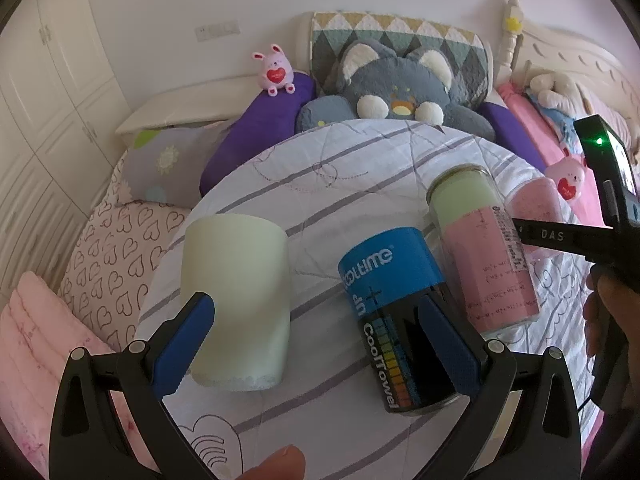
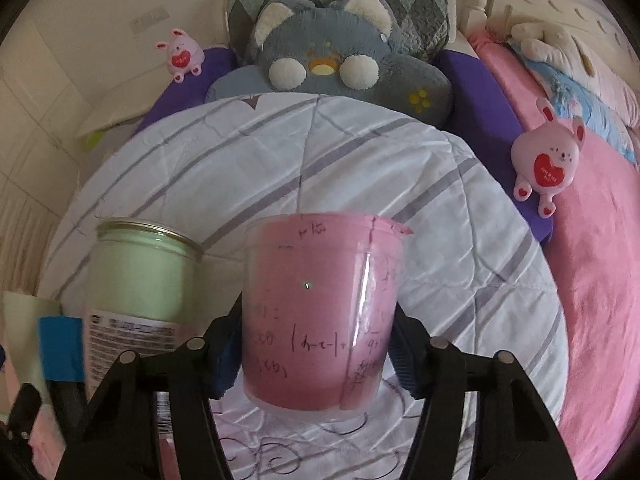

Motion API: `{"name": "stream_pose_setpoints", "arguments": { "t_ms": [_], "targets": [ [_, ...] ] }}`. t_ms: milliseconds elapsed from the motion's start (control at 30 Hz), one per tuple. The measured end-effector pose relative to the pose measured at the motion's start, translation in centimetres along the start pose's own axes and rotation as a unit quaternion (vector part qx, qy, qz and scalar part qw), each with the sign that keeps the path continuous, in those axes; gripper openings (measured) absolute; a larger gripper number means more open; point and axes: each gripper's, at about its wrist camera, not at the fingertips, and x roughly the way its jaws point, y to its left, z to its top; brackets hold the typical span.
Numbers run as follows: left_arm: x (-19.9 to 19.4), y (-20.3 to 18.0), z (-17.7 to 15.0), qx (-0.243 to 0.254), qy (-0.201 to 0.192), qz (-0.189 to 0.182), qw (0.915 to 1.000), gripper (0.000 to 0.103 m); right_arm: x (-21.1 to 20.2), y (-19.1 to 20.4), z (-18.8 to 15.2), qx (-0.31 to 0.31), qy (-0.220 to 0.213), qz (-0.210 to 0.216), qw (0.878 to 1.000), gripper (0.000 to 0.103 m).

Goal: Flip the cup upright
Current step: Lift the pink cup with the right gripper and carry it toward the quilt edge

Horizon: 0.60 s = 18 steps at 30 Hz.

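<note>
Pink cup (image 2: 320, 316), lower centre of the right wrist view: wide end toward the top of the frame, narrower end low, long axis roughly vertical, apparently off the quilt (image 2: 320, 152), though hard to confirm. Clamped at both sides by the right gripper (image 2: 316, 354), reaching in from the bottom edge. Left of it, a tall glass jar (image 2: 140, 280). In the left wrist view: left gripper (image 1: 316, 336) spread wide, holding nothing, between a pale cup (image 1: 236, 300) and a blue-and-black can (image 1: 394, 316).
</note>
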Motion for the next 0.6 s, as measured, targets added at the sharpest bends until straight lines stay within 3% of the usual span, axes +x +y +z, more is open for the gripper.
{"name": "stream_pose_setpoints", "arguments": {
  "t_ms": [333,600],
  "targets": [
    [-4.6,1.3,-2.1,-0.009,-0.025,0.0,0.9996,0.103,-6.4,0.5,-2.7,-0.012,-0.051,0.016,0.998,0.062],
    [-10.1,3.4,-7.1,-0.022,-0.041,0.004,0.9989,0.103,-14.8,3.7,-10.7,-0.053,-0.089,0.06,0.993,0.062]
  ]
}}
